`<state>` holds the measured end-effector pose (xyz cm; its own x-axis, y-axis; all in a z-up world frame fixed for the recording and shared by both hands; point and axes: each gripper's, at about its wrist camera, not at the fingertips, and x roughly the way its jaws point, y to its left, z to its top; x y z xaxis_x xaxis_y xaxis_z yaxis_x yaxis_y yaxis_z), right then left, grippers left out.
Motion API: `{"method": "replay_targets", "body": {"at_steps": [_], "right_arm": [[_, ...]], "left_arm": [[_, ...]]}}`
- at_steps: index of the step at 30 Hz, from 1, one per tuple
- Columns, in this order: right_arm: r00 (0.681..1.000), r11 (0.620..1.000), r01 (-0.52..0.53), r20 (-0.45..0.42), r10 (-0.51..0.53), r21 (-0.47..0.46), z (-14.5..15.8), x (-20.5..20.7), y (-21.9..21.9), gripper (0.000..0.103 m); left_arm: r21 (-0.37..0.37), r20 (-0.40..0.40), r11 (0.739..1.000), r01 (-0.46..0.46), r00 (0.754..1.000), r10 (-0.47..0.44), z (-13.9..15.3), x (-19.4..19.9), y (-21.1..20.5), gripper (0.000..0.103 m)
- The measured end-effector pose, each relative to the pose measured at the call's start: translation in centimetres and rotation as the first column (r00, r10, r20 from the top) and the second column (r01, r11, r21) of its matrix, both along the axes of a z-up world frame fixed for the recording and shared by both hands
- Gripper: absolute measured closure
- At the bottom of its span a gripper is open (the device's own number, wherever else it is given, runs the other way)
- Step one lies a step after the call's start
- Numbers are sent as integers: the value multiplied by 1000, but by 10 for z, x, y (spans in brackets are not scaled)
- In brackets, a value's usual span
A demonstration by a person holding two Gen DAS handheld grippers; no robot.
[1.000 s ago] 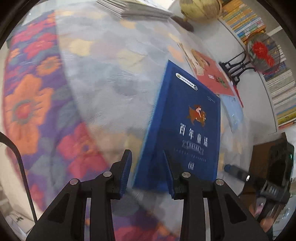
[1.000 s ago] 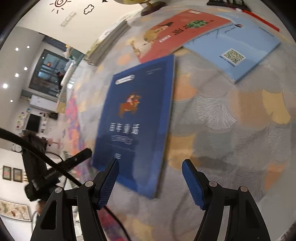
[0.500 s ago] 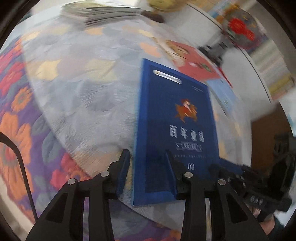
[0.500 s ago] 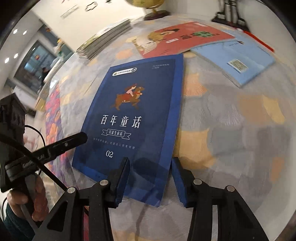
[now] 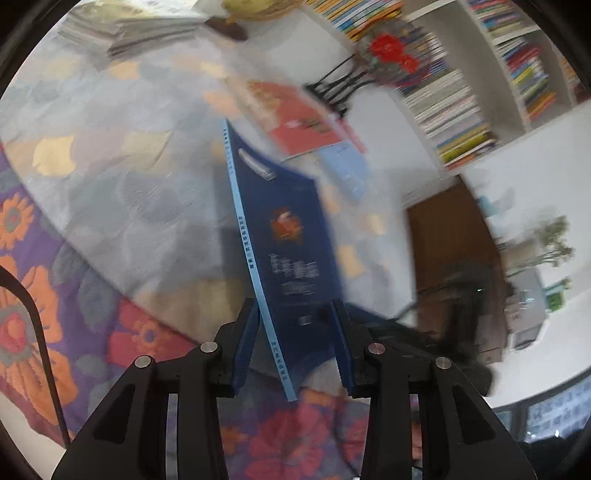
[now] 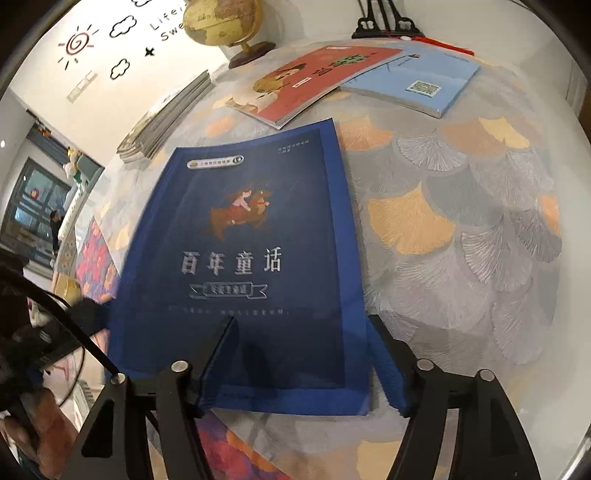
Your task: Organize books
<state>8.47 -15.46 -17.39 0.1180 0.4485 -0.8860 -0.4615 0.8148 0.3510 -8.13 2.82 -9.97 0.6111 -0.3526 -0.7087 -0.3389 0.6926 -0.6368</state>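
Your left gripper (image 5: 295,347) has the dark blue book (image 6: 240,266) by its near bottom corner, on the spine side. The jaws are partly closed, one on each side of the book, but blur keeps you from telling whether both pads press on it. In the left wrist view the book is tilted up on edge, light blue spine (image 5: 251,258) facing the camera, long axis running away from you along the fingers. In the right wrist view the cover faces up, title upright to you, top edge pointing toward the red book (image 6: 314,79) and the light blue book (image 6: 413,83) at the far side of the counter (image 6: 480,221).

Your right gripper (image 6: 303,369) sits at the book's near bottom edge with its jaws opening. They stand wide, the left one over the cover, the right one just past the book's right edge. Pads are clear of the book.

A stack of thin books (image 6: 166,118) and a globe (image 6: 221,22) are on the far left of the counter.
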Motion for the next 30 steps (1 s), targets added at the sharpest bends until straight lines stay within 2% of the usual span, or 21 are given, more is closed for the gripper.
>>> {"method": "replay_targets", "body": {"at_steps": [4, 6, 9, 11, 12, 14, 15, 17, 20, 23, 25, 26, 28, 29, 30], "right_arm": [[999, 997, 34, -5, -34, 73, -2, -2, -12, 33], [999, 994, 53, -4, -53, 92, -2, -5, -14, 33], [998, 995, 66, 19, -67, 74, -1, -9, -10, 32], [998, 997, 54, 22, -55, 56, 0, -10, -6, 32], [999, 996, 50, -4, -50, 68, 1, -9, -5, 32], [993, 986, 67, -103, -52, 154, 0, -5, -9, 33], [983, 975, 86, -174, -50, 205, -4, -3, -11, 34], [957, 960, 134, -282, -61, 247, -11, 0, -19, 34], [917, 930, 219, -387, -93, 295, -18, 4, -35, 34], [843, 851, 339, -532, -85, 402, -31, 14, -50, 34], [820, 810, 381, -567, -75, 445, -35, 21, -48, 34], [813, 795, 394, -579, -66, 462, -37, 23, -44, 38], [790, 755, 414, -613, -20, 509, -41, 29, -32, 63], [794, 756, 405, -607, -12, 514, -39, 30, -26, 64], [812, 769, 386, -583, -20, 510, -35, 30, -24, 70]], "left_arm": [[-41, -65, 998, -37, 997, 34, -25, -4, 4, 78], [-115, -62, 992, -42, 997, 36, -29, -9, 2, 78], [-185, -41, 981, -54, 998, 48, -25, -10, -5, 79], [-173, -39, 984, -48, 998, 42, -19, -8, -12, 79], [-135, -48, 990, -41, 998, 35, -17, -1, -17, 80], [-102, -62, 994, -43, 997, 37, -17, 9, -20, 91], [-120, -57, 991, -55, 997, 49, -16, 12, -18, 91], [-174, -27, 982, -72, 997, 68, -9, 13, -11, 92], [-230, 7, 970, -78, 997, 81, 4, 18, -3, 92], [-288, 21, 954, -77, 996, 87, 12, 24, 3, 92], [-299, 13, 950, -84, 996, 92, 12, 24, 3, 92], [-301, 0, 949, -90, 996, 94, 10, 24, 2, 92], [-275, -30, 956, -99, 995, 95, 6, 25, 2, 92], [-258, -46, 960, -108, 994, 99, 4, 23, 3, 89], [-255, -67, 959, -126, 991, 113, 1, 20, 5, 86]]}}
